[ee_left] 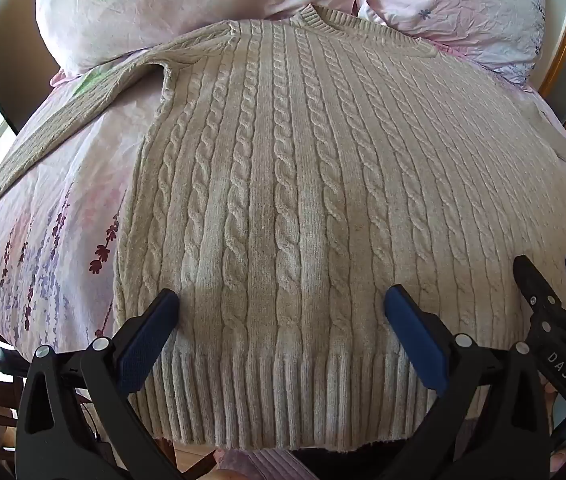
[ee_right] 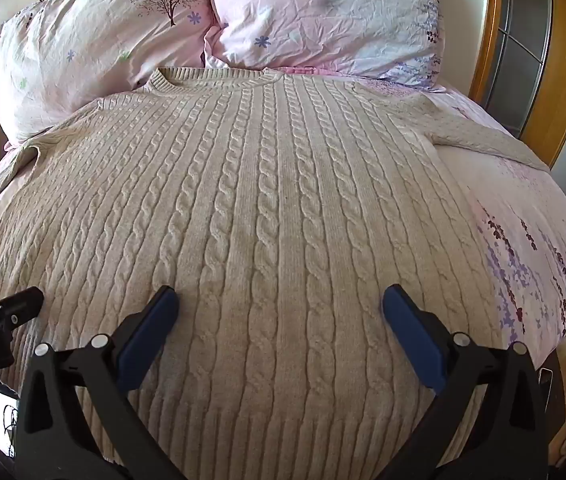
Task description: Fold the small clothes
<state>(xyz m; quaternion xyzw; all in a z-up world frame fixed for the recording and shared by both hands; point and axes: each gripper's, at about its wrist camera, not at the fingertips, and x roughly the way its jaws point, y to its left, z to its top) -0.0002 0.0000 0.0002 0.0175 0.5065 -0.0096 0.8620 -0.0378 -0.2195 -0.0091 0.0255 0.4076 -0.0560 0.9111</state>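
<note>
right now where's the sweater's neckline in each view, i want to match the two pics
Left wrist view: the sweater's neckline sits top centre, slightly right, below the pillows.
Right wrist view: the neckline sits top, left of centre.
Shared landmark: the gap between the two pillows, just above the neckline in both views.

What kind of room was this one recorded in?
Most likely a bedroom: a cable-knit sweater lies spread on a bed with a floral pink sheet, two matching pillows at its head.
</note>
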